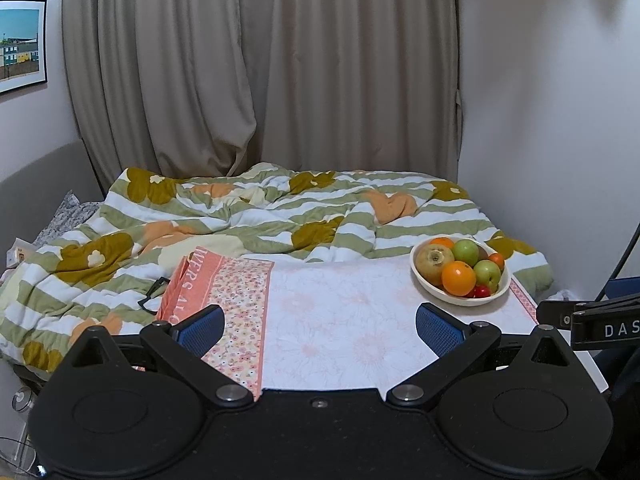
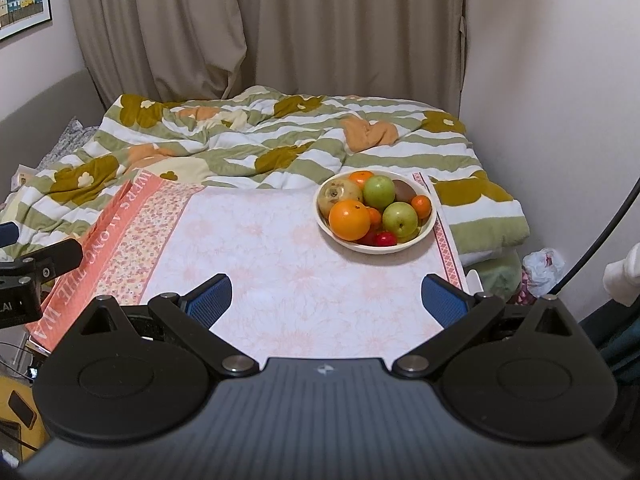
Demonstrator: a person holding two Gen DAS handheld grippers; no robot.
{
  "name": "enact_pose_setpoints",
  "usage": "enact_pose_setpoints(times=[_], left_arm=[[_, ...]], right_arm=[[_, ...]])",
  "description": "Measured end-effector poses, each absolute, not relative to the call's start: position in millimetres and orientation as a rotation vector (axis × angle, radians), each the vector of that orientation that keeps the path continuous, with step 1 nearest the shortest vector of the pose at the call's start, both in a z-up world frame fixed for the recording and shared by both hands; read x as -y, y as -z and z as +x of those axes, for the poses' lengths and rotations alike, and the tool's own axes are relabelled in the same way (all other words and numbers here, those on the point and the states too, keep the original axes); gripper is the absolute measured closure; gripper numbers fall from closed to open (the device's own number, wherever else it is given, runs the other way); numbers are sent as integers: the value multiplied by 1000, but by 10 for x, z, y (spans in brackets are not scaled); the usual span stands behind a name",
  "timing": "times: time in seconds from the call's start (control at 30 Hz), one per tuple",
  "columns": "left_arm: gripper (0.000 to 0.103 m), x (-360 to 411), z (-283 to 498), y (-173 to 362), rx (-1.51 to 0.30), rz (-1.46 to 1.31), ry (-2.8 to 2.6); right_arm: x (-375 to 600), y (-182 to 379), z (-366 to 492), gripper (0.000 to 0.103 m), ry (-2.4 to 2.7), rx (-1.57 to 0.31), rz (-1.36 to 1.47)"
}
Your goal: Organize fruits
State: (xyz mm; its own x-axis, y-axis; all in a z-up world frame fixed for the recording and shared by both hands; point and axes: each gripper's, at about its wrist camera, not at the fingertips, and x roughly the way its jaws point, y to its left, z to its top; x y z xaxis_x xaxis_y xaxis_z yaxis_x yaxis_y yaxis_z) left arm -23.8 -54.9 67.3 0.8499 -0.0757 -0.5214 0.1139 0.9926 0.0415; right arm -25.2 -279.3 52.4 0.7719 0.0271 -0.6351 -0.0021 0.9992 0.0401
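A cream bowl [image 1: 436, 289] [image 2: 416, 241] heaped with fruit stands at the far right of a table covered with a pale floral cloth [image 1: 340, 320] [image 2: 272, 252]. In it lie a big orange [image 1: 458, 278] [image 2: 349, 219], two green apples [image 1: 465, 252] [image 2: 378, 192], a brownish pear-like fruit [image 1: 434, 264] [image 2: 339, 195], small tangerines, a kiwi [image 2: 404, 191] and small red fruits [image 2: 385, 239]. My left gripper [image 1: 320, 330] hovers open over the table's near edge, left of the bowl. My right gripper [image 2: 326, 300] is open too, nearer than the bowl, with nothing between its fingers.
Behind the table lies a bed with a rumpled green-striped flower duvet [image 1: 240, 216] [image 2: 248, 140]. Beige curtains [image 1: 280, 60] hang at the back. The cloth's orange lettered border [image 2: 120, 232] drapes over the left edge. A crumpled plastic bag [image 2: 542, 266] sits on the floor at right.
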Motion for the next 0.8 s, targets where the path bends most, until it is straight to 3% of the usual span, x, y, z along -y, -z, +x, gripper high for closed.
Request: enact_pose_setpoints(times=[0.8], left_arm=[[0, 540, -122, -627, -556, 64, 55]], right_arm=[[2748, -482, -191, 0, -27, -701, 43]])
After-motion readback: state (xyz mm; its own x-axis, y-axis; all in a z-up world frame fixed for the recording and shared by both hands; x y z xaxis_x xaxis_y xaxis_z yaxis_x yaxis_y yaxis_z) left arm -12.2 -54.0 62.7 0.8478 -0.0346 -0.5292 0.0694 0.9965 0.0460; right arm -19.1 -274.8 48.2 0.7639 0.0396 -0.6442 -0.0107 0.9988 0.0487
